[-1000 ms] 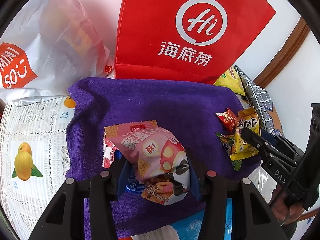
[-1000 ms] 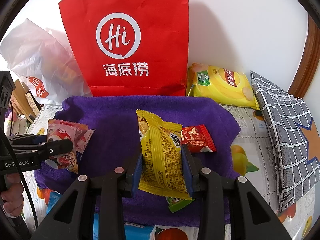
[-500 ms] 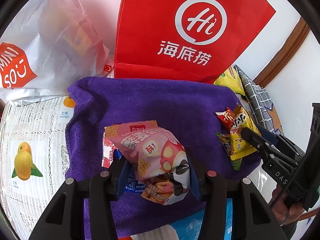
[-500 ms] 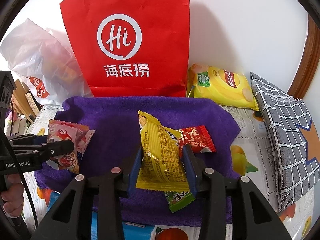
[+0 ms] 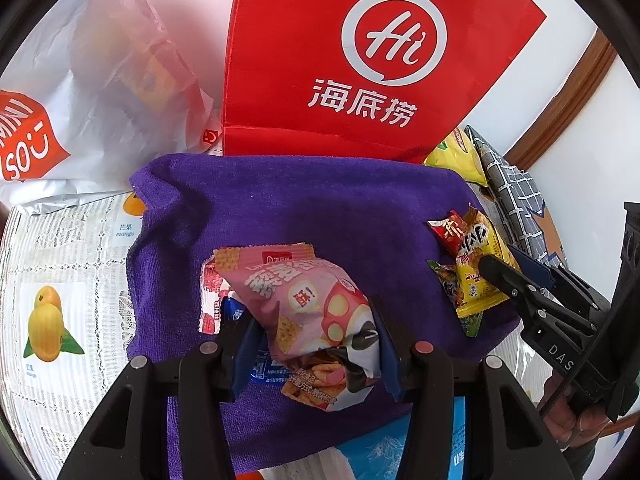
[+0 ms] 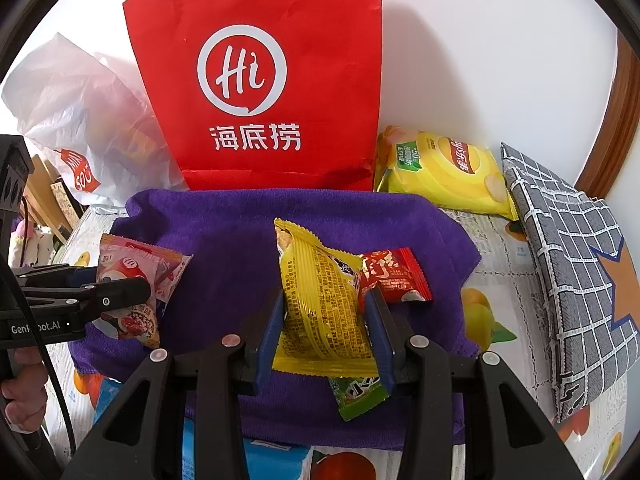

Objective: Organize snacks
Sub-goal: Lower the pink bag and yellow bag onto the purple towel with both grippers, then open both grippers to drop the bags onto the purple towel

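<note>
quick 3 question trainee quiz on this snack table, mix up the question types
1. True or false: the left gripper has the pink snack pack between its jaws.
2. Which pack sits between the right gripper's jaws? A. the small red packet B. the yellow snack pack C. the yellow chip bag
3. Fill in: the snack packs lie on a ______ towel in front of the red paper bag.

Key
1. True
2. B; its jaws have just been opening, pack still between them.
3. purple
</note>
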Available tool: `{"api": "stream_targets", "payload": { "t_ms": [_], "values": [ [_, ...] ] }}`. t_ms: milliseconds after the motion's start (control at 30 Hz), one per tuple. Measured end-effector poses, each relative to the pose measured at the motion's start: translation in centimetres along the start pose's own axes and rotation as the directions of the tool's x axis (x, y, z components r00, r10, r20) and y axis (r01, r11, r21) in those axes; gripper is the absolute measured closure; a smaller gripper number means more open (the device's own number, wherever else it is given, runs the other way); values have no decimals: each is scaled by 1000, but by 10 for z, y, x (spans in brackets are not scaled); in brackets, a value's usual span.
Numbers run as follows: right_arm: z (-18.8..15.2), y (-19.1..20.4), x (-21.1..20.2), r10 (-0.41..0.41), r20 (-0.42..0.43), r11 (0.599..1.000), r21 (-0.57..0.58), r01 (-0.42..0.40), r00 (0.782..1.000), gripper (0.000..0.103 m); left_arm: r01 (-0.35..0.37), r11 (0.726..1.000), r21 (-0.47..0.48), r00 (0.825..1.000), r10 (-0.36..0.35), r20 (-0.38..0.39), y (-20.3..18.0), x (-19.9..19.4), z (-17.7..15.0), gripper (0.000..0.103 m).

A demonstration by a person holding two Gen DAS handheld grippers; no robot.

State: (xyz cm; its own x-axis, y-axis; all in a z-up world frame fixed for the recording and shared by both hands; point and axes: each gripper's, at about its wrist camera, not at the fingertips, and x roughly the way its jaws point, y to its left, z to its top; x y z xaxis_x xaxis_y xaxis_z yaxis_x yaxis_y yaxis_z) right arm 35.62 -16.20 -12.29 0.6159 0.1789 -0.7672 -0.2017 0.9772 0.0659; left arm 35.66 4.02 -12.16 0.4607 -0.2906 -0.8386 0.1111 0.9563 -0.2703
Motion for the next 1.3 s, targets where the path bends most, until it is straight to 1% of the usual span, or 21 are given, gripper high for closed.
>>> {"api": "stream_targets", "payload": {
  "t_ms": [233,333,400,567,967,1300],
  "values": [
    [1,0,0,0,-1,1000,1,0,1000,61,-1,1000,3,1000,1,0,-1,1,0,52],
    [0,0,1,1,-2,1000,1,-1,1000,61,6,1000,7,1000,-6,3,0,0,1,49],
    [0,0,1,0,-3,1000,0,0,1000,61,12,1000,13,1000,-12,5,-1,-1,0,42],
    [-1,1,1,0,-5,1000,-2,0,1000,61,17,999,30,1000,-18,13,-6,-4,0,39],
    [-3,1,-2,-3,-11,1000,-6,3,1000,61,32,999,21,999,-33,26,-3,-12,2,38],
    [-5,4,-16,-11,-5,999,-34,11,1000,61,24,999,26,999,-25,41,-6,-21,2,38]
  ]
}}
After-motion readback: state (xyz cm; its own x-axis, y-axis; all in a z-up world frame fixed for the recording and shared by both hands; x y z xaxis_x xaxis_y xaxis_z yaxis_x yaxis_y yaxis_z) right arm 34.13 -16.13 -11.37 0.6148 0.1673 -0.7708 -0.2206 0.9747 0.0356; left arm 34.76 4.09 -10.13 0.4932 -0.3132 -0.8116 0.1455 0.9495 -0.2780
